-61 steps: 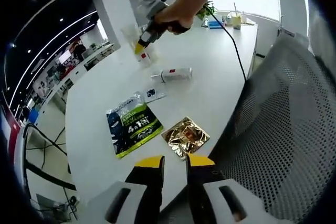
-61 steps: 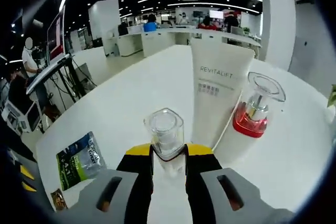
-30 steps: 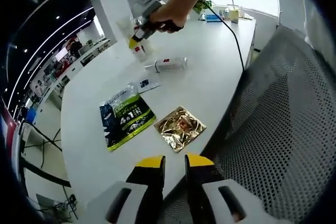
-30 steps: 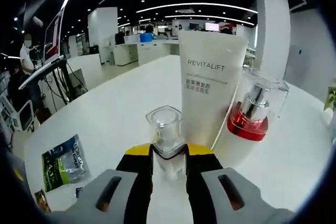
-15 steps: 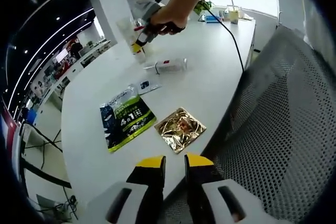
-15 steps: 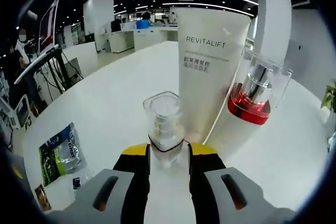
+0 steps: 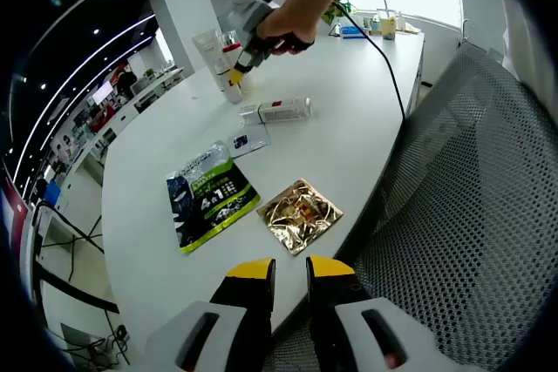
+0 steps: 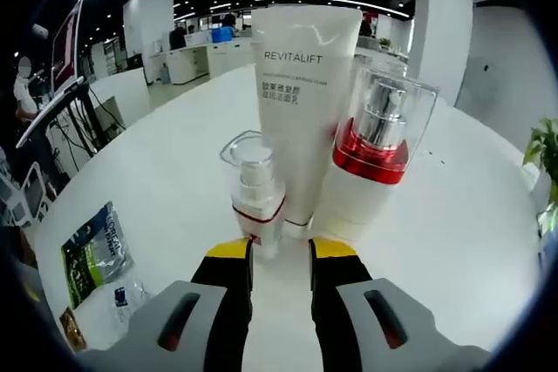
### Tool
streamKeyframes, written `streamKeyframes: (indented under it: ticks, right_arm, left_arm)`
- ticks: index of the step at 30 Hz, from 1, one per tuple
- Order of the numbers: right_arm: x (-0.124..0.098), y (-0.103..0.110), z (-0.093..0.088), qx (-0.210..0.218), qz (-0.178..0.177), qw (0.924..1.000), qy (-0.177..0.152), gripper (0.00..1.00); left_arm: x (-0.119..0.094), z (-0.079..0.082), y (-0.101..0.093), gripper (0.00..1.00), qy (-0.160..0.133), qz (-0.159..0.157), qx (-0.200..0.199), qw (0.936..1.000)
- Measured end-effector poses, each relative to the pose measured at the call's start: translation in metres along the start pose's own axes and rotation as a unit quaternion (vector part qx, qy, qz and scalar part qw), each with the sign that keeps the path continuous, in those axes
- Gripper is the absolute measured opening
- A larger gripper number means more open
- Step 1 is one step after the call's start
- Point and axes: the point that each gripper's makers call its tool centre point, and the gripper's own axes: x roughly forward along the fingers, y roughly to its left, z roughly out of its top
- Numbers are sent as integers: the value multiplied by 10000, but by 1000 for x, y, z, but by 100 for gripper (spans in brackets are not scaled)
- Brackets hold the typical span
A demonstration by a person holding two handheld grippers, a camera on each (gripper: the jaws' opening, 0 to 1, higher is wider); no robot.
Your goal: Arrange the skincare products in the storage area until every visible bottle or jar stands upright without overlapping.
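I'm backing my spread right gripper (image 8: 280, 250) off the light, tippy small pump bottle (image 8: 254, 193); left gripper (image 7: 289, 269) idling, jaws apart.

Your three standing products sit in a tight cluster on the white table. Tall white squeeze tube printed REVITALIFT (image 8: 304, 98) stands upright at the back. Large white bottle with red collar, silver pump and clear cap (image 8: 366, 163) stands upright just beside the tube, touching or nearly so. Small white pump bottle with thin red band and clear cap (image 8: 254, 193) stands upright in front of the tube, apart from the large bottle. One white tube-shaped product with red marking (image 7: 279, 111) lies on its side on the table, near that cluster.
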Motion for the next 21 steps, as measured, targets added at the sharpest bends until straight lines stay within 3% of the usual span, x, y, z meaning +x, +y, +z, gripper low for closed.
streamKeyframes:
  ticks: [7, 13, 21]
  right_arm:
    - [8, 7, -8, 272, 96, 9995, 116, 32]
    - [17, -5, -13, 663, -209, 9973, 240, 27]
    - [1, 8, -5, 1184, -338, 9922, 187, 30]
  left_arm:
    - [0, 0, 0, 14, -10, 13, 19, 10000]
    - [0, 0, 1, 14, -10, 28, 19, 10000]
    - [0, 1, 2, 14, -32, 56, 5, 10000]
